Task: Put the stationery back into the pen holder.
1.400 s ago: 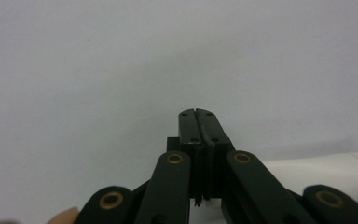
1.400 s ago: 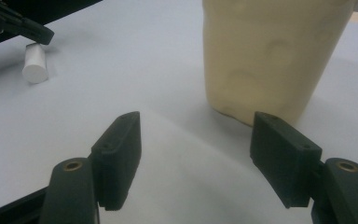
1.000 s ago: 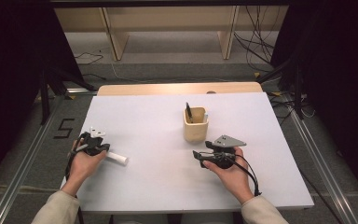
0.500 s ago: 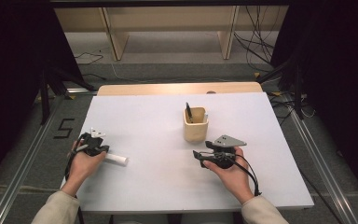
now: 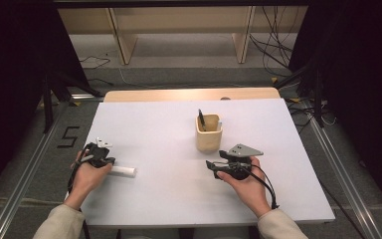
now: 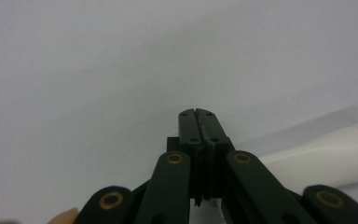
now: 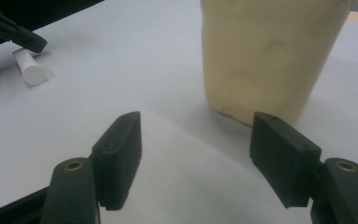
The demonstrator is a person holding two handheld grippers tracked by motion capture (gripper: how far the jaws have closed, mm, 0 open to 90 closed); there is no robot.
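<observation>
**Two hand-held grippers resting low on the white worktop**

Left hand-held gripper [image 5: 110, 160], lower left of the high view, has its jaws pressed together with nothing between them; a white cylinder [image 5: 123, 171] lies just beside it. Right hand-held gripper [image 7: 193, 154], lower centre-right, holds its jaws wide apart and empty. Just beyond them stands the beige cup [image 7: 270, 56], a dark pen [image 5: 201, 120] upright inside, on the worktop [image 5: 149, 124].
</observation>
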